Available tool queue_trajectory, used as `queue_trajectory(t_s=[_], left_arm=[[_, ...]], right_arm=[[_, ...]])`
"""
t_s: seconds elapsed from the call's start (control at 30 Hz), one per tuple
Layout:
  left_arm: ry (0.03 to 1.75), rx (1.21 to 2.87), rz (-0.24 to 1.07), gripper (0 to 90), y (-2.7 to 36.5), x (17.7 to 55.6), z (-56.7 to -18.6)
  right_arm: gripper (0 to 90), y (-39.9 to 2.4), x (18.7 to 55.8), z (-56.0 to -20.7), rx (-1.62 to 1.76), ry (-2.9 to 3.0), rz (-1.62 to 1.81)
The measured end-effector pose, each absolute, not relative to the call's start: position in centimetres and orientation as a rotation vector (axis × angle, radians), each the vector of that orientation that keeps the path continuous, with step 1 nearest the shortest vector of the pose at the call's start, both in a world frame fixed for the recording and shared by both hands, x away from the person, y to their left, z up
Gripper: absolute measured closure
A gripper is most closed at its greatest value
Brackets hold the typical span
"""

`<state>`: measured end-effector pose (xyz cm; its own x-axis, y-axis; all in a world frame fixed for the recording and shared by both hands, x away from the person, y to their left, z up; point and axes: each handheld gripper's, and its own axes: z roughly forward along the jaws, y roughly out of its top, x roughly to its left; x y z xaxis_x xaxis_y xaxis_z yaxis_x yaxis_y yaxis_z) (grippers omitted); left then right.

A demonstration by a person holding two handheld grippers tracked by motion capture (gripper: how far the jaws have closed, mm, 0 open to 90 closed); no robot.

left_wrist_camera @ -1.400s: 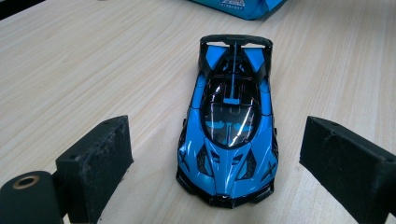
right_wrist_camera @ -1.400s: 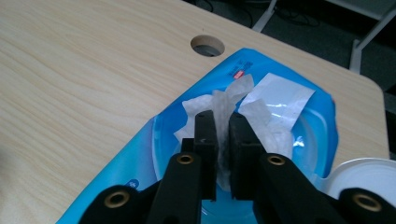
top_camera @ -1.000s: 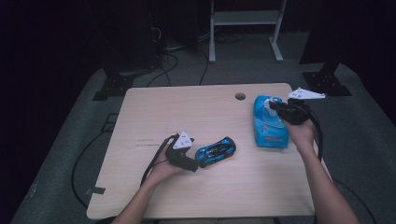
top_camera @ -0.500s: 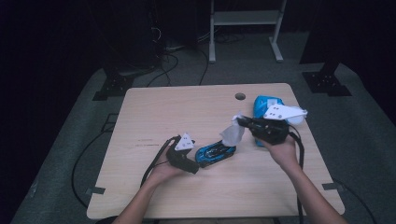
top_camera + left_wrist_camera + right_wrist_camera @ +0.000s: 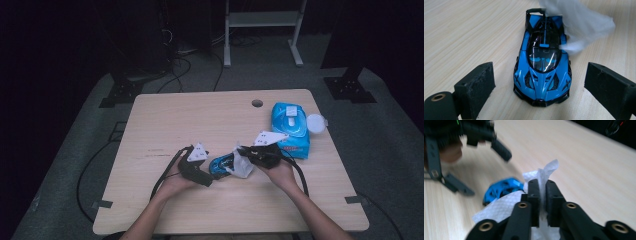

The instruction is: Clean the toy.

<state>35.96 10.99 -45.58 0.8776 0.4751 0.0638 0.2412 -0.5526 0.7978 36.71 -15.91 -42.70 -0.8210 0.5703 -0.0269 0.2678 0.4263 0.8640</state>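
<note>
pale wood-grain table (image 5: 210, 120) in a dark room, cables on the grey floor behind.

nearest, left gripper (image 5: 541, 87) low on the table, jaws wide apart on both sides of the blue toy sports car (image 5: 543, 62), pads not touching it. nose of the car toward this gripper, tail away.

just beyond, right gripper (image 5: 542, 195) with jaws pressed together on a white wet wipe (image 5: 499, 207), loose end of the wipe already over the tail of the car.

risks, as a judgement: car not clamped, so could roll or turn away under the first rub; thin wipe could slip out from the pads or catch on the rear wing; two grippers close together, could knock.

farther right, blue wipes pack (image 5: 290, 125) with round lid (image 5: 316, 123) open. print on the pack too small to read; no readable writing on the car.
</note>
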Motion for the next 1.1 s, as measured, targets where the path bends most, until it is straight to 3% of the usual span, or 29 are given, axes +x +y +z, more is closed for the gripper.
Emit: queue_trajectory(t_s=[0.17,0.33,0.87,0.93,1.1], left_arm=[[0.517,2.185,0.325,9.1,10.7,36.0,-45.8],[0.509,2.181,0.336,9.0,10.6,36.1,-45.8],[0.528,2.122,0.326,8.9,11.6,36.1,-45.3],[0.530,2.124,0.323,8.9,11.6,36.1,-45.3],[0.525,2.132,0.333,8.9,11.5,36.1,-45.3]], right_arm=[[71.7,-15.9,36.4,-44.3,0.723,2.420,1.290],[85.1,-16.3,36.3,-44.5,0.707,2.481,1.283],[85.7,-14.9,39.1,-35.9,0.756,2.040,1.485],[85.7,-14.7,39.1,-35.9,0.748,2.044,1.468],[85.7,-14.1,38.5,-40.1,0.741,2.222,1.374]])
